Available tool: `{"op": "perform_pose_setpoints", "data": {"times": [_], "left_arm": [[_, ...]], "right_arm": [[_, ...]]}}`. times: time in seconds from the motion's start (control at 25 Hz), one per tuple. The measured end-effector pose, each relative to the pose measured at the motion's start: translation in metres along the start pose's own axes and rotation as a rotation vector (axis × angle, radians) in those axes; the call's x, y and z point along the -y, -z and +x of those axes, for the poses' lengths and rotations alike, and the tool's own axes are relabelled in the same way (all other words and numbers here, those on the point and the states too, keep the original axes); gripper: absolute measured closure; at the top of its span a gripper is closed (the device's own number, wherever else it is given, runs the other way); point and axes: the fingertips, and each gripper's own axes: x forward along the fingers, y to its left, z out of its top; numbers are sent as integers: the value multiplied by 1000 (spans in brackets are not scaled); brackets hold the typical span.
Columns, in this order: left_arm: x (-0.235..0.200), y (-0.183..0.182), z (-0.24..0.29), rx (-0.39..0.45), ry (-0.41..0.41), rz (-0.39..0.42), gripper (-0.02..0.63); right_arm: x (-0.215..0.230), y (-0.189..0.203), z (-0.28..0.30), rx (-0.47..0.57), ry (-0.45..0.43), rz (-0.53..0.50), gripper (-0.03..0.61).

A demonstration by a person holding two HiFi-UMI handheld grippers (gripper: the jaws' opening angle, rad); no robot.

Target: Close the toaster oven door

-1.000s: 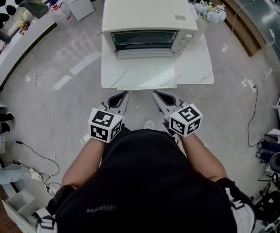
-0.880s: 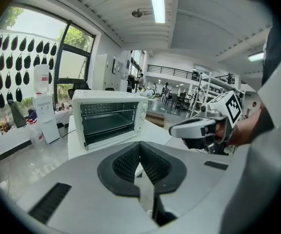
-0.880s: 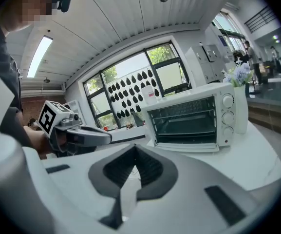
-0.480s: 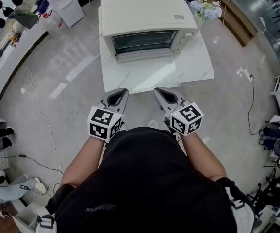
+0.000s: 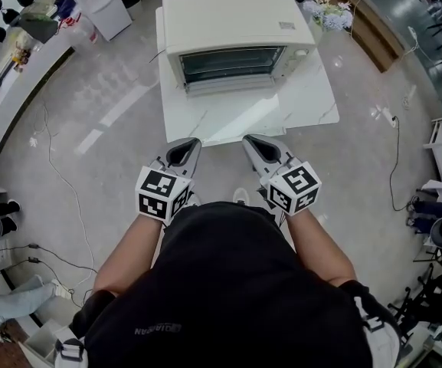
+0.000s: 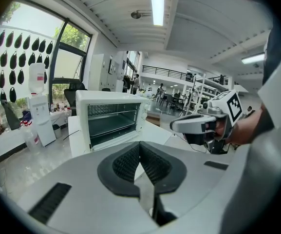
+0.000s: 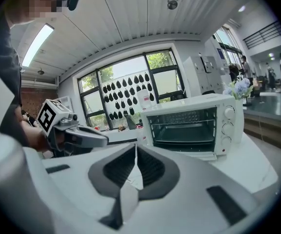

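A cream toaster oven (image 5: 236, 29) stands at the back of a white marble table (image 5: 305, 106). Its glass door (image 5: 232, 85) hangs folded down in front of the dark, empty cavity. My left gripper (image 5: 192, 142) and right gripper (image 5: 250, 140) are side by side at the table's near edge, well short of the door. Both point at the oven, jaws together and empty. The oven (image 6: 108, 121) is ahead and to the left in the left gripper view, beyond the left gripper (image 6: 139, 144). It (image 7: 194, 123) is ahead and to the right past the right gripper (image 7: 135, 147).
A vase of flowers (image 5: 329, 14) sits beside the oven's right rear corner. A water dispenser (image 5: 102, 2) stands at the back left. Cables (image 5: 60, 175) trail over the shiny floor at the left, and a power strip (image 5: 385, 113) lies at the right.
Both grippers have moved a little forward, from short of the table to its near edge. Their jaws stay shut and the oven door is still down.
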Motion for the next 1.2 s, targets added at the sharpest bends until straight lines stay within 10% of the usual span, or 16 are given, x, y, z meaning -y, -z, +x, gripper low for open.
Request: {"op": "perform_pose_setpoints", "data": {"times": [1.2], "left_arm": [[5,1,-4,6,-14,-1,612]], "right_arm": [[1,0,-6,27,-4,21,448]]}}
